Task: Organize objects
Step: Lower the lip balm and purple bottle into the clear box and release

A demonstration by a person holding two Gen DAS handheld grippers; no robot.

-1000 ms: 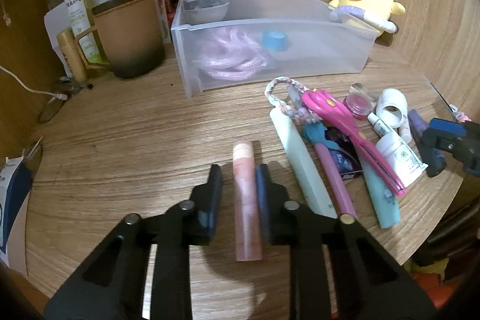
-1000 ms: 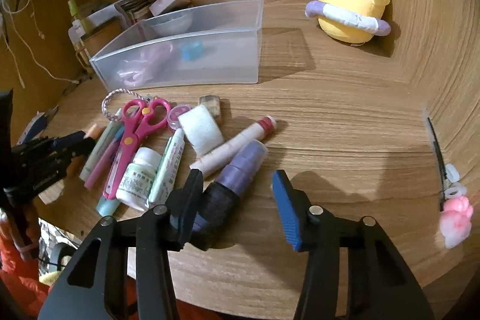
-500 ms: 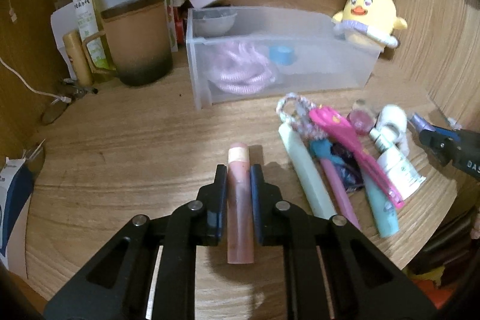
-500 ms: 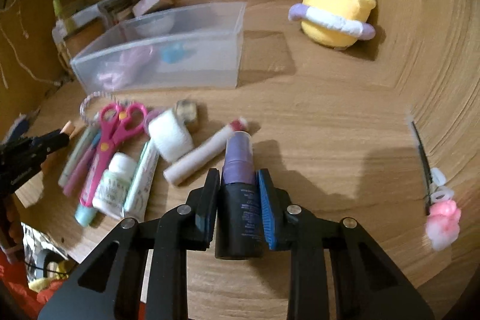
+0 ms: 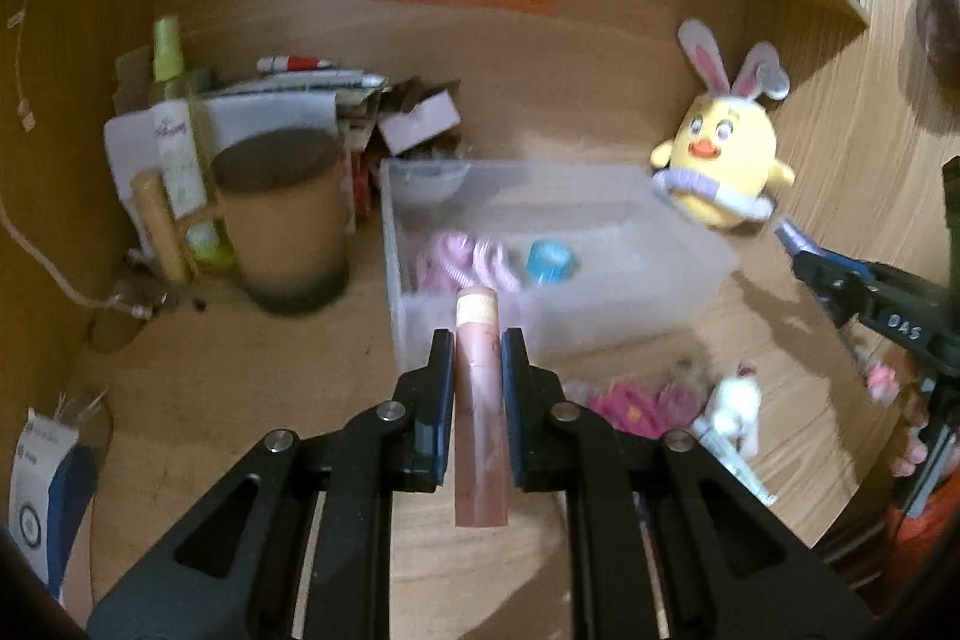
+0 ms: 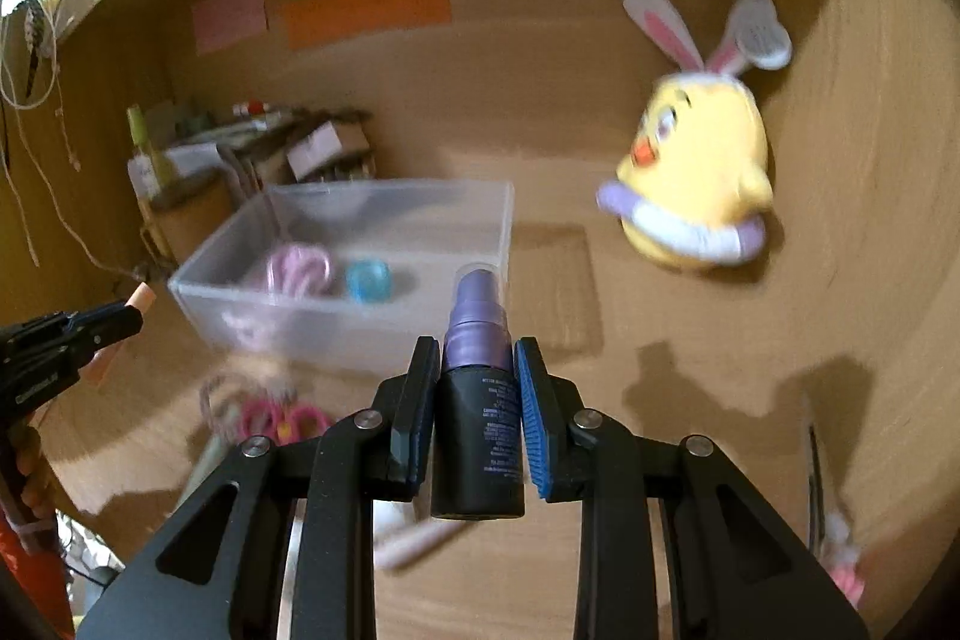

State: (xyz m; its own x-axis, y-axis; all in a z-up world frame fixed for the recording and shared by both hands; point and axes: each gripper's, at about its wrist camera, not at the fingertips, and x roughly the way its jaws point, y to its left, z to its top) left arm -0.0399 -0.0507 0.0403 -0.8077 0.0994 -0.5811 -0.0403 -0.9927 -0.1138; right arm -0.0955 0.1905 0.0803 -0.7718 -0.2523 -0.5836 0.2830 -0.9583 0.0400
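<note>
While carrying toward clear bin | left gripper pinching pink tube | right gripper clamping purple spray bottle | keeping both level, clearing rim before releasing

One clear plastic bin holds one pink coiled cord and one blue cap. Two claws each grip one item: one pink tube, one purple spray bottle. One yellow plush chick, one brown cup, three sticky notes.
</note>
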